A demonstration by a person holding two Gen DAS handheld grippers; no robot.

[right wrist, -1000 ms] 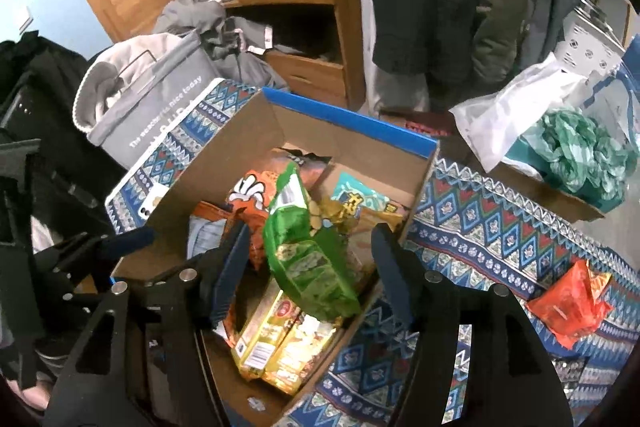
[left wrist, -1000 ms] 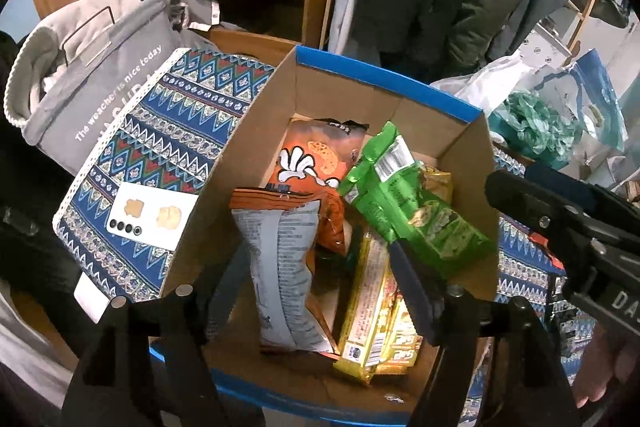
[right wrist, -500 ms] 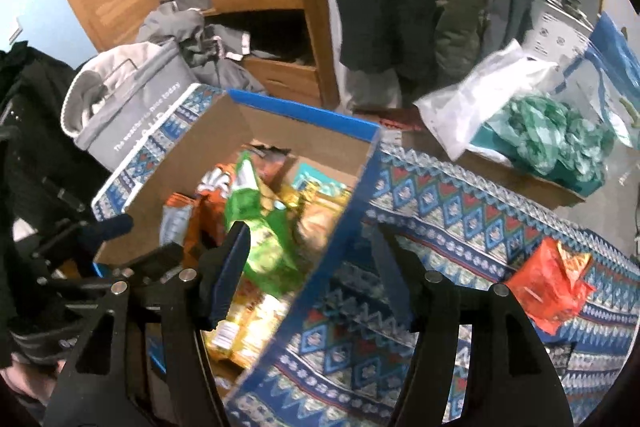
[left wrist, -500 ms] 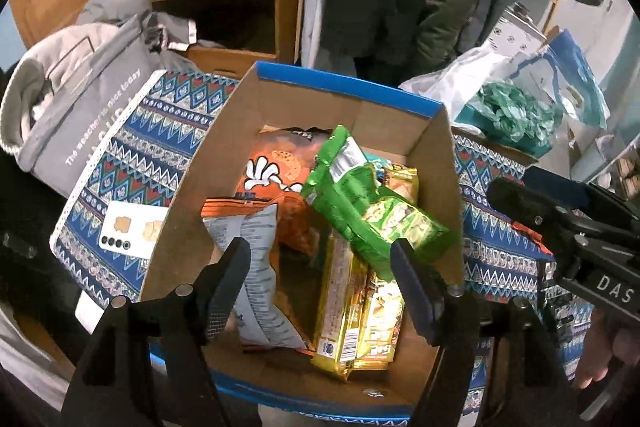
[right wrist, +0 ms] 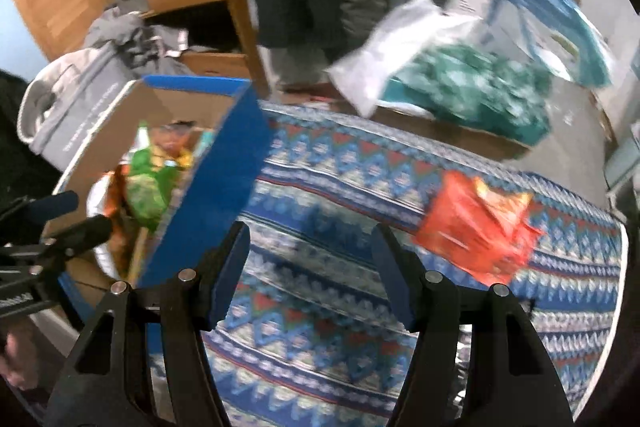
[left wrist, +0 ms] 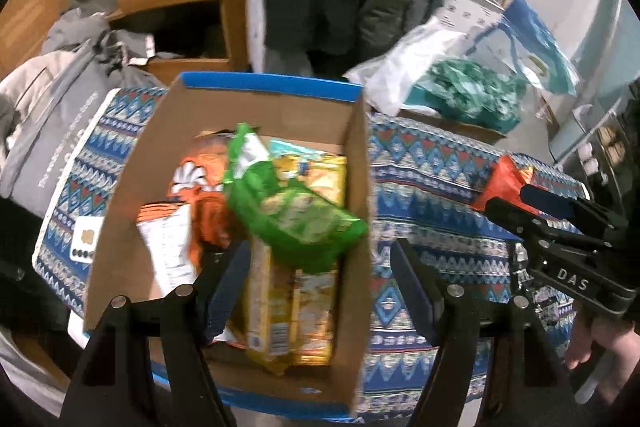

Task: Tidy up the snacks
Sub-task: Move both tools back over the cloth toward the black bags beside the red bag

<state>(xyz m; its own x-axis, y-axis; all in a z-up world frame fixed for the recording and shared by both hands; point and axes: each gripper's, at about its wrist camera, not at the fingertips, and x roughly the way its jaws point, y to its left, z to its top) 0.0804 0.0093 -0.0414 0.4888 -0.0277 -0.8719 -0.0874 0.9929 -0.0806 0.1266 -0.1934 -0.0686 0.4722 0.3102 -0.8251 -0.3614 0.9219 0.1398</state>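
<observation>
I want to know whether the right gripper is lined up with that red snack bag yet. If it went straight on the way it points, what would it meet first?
Probably the patterned cloth, not the red snack bag, which lies off to the right of the right gripper.

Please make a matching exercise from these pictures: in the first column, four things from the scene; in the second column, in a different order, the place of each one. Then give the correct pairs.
Things:
1. green snack bag
2. red-orange snack bag
3. white card
4. yellow packets

Places:
A. on the patterned cloth, outside the box, to its right
B. on the cloth, left of the box
C. in the cardboard box, on top of other snacks
D. in the box, under the green bag

Pairs: 1-C, 2-A, 3-B, 4-D
</observation>
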